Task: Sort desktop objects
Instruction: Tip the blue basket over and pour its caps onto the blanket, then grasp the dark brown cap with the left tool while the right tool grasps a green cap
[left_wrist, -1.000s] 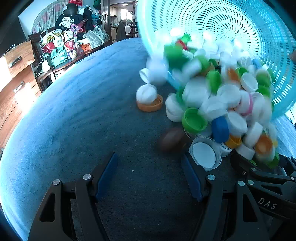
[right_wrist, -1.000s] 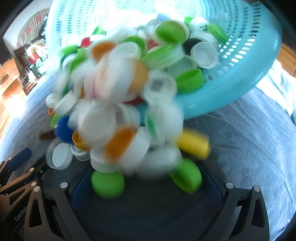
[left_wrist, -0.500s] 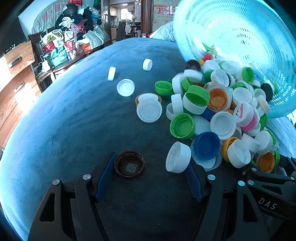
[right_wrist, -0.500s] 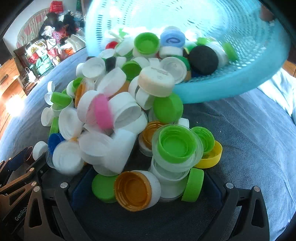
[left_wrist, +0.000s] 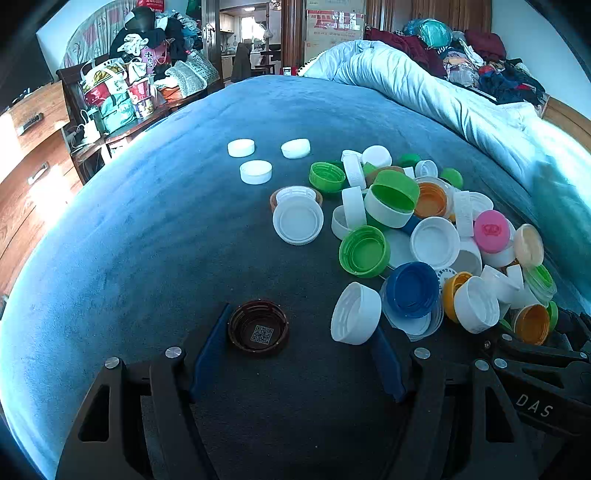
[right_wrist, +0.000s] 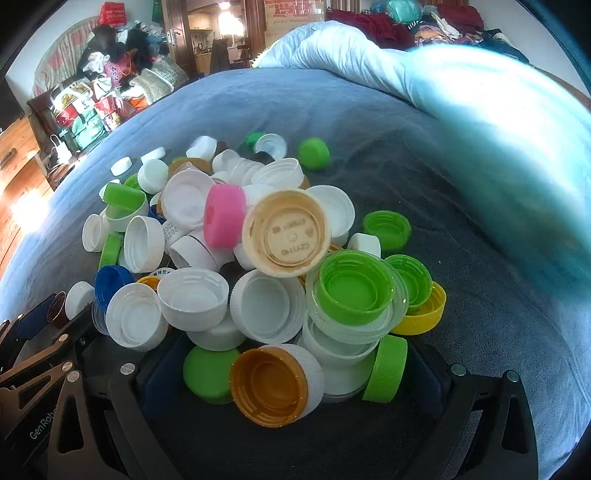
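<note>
A heap of bottle caps (left_wrist: 424, 236), white, green, orange, blue and pink, lies on the blue blanket (left_wrist: 147, 240). It also shows in the right wrist view (right_wrist: 258, 258). My left gripper (left_wrist: 299, 354) is open; a brown cap (left_wrist: 258, 328) lies between its fingers and a white cap (left_wrist: 355, 313) sits by the right finger. My right gripper (right_wrist: 291, 373) is open, with several caps, among them an orange one (right_wrist: 269, 386), piled between its fingers. Three white caps (left_wrist: 255, 171) lie apart at the far left.
A pale blue quilt (left_wrist: 443, 96) lies along the right side. A blurred teal shape (right_wrist: 517, 166) crosses the right of the right wrist view. A cluttered wooden cabinet (left_wrist: 122, 99) stands beyond the bed's left edge.
The teal basket that was pouring the caps has swung away to the right and out of the left view. The caps have settled into a still heap. Both grippers stayed in place.
</note>
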